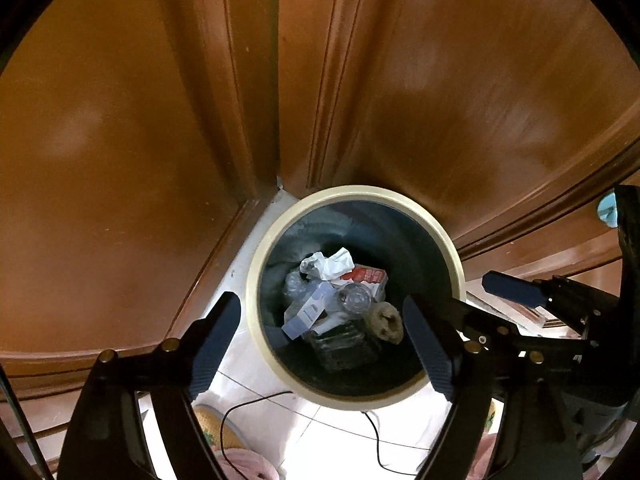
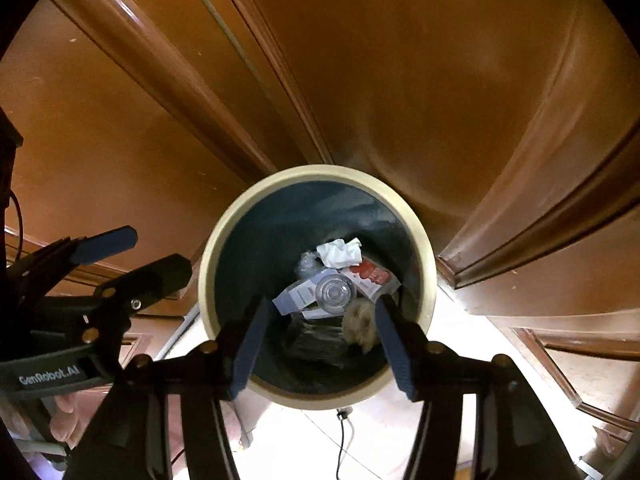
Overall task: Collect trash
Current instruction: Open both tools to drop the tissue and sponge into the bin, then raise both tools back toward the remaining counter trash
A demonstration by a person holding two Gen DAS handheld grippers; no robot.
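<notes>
Above the bin [image 1: 256, 280], both the left gripper [image 1: 324, 344] and right gripper [image 2: 320, 344] gaped wide and empty; descending further risked striking its rim.

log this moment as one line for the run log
left gripper: open, empty | right gripper: open, empty | trash bin: holds crumpled tissue, red-white carton, clear bottle | both grippers above bin
</notes>
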